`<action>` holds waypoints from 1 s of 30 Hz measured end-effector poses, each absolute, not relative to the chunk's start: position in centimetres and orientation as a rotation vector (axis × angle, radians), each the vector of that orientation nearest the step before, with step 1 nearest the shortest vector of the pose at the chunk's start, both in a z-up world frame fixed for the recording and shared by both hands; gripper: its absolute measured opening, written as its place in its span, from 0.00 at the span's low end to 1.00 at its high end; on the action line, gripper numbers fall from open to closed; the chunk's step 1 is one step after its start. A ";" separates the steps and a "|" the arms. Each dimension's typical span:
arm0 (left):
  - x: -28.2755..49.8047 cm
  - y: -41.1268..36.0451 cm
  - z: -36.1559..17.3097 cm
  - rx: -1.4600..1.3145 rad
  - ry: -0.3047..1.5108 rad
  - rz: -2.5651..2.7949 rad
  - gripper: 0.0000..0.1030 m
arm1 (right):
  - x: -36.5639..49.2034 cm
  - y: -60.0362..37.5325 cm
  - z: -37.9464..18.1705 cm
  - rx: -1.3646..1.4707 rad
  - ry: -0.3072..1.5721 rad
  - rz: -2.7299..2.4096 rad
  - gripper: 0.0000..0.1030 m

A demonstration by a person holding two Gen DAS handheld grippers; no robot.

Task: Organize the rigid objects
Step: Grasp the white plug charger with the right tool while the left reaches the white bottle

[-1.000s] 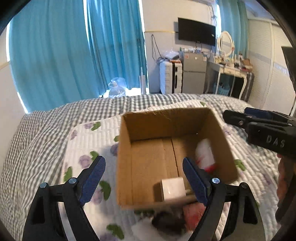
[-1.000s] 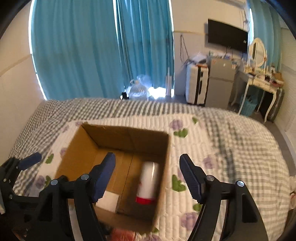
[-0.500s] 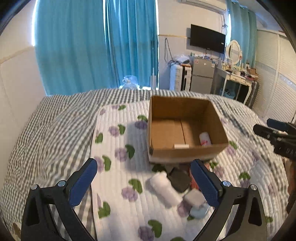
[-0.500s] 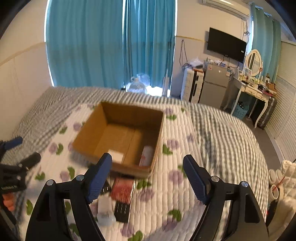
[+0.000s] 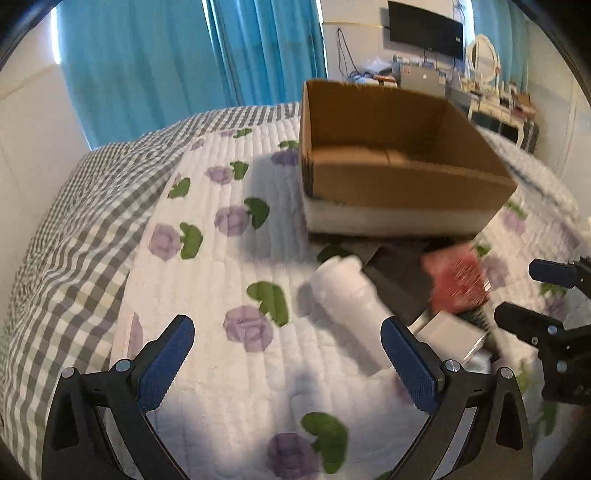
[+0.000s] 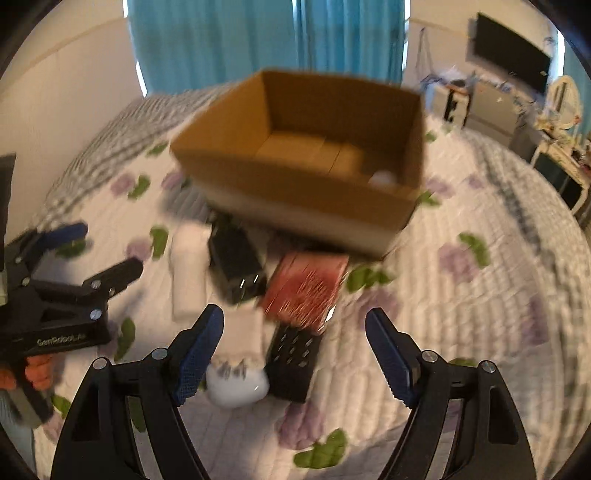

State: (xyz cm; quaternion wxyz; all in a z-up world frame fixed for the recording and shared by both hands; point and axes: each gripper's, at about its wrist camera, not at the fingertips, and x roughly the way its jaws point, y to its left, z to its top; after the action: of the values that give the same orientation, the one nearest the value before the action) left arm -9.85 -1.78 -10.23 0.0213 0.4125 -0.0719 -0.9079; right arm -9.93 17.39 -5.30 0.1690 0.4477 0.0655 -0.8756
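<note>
An open cardboard box (image 5: 399, 155) (image 6: 306, 166) sits on the floral quilt, with a white item (image 6: 382, 179) inside at its right. In front of it lie a white bottle (image 5: 349, 302) (image 6: 188, 273), a black block (image 6: 236, 264), a red box (image 5: 456, 280) (image 6: 304, 286), a black remote (image 6: 293, 360), a white box (image 6: 242, 338) and a small white case (image 6: 236, 386). My left gripper (image 5: 284, 363) is open and empty, low over the quilt beside the bottle. My right gripper (image 6: 293, 354) is open and empty, just above the remote and red box.
The quilt (image 5: 207, 258) covers a grey checked bedspread (image 5: 74, 229). Blue curtains (image 5: 184, 55) hang behind. A TV (image 5: 424, 27), fridge and dressing table (image 6: 554, 147) stand at the far right. The left gripper shows in the right wrist view (image 6: 88, 258), the right gripper in the left wrist view (image 5: 532, 295).
Both grippers have come down and forward from high above the bed toward the loose items in front of the box. Both stay open and empty.
</note>
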 end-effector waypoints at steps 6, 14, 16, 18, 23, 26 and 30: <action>-9.3 -1.9 -11.1 1.306 -0.236 -2.812 1.00 | -10.2 15.1 -8.7 1.377 0.249 -2.367 0.73; -9.4 -2.3 -11.2 1.325 -0.197 -2.798 1.00 | -10.3 13.6 -10.1 1.396 0.297 -2.300 0.39; -9.4 -2.3 -11.1 1.328 -0.199 -2.791 1.00 | -10.0 13.9 -9.5 1.373 0.291 -2.318 0.39; -9.5 -2.3 -10.8 1.298 -0.203 -2.761 1.00 | -9.7 14.4 -8.2 1.326 0.257 -2.344 0.39; -10.6 -1.6 -10.3 1.300 -0.196 -2.729 1.00 | -10.1 16.3 -5.4 1.225 0.216 -2.473 0.39; -11.8 -0.6 -11.0 1.321 -0.229 -2.710 1.00 | -11.5 17.3 -4.5 1.222 0.200 -2.524 0.39; -13.9 0.2 -12.5 1.417 -0.172 -2.720 1.00 | -12.8 19.0 -4.0 1.236 0.186 -2.561 0.39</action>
State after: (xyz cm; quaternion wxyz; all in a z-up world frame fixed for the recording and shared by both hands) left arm -13.94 0.24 -12.46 0.0350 0.4610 -0.0560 -0.8849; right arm -12.79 18.98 -3.97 0.1456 0.4291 0.0644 -0.8891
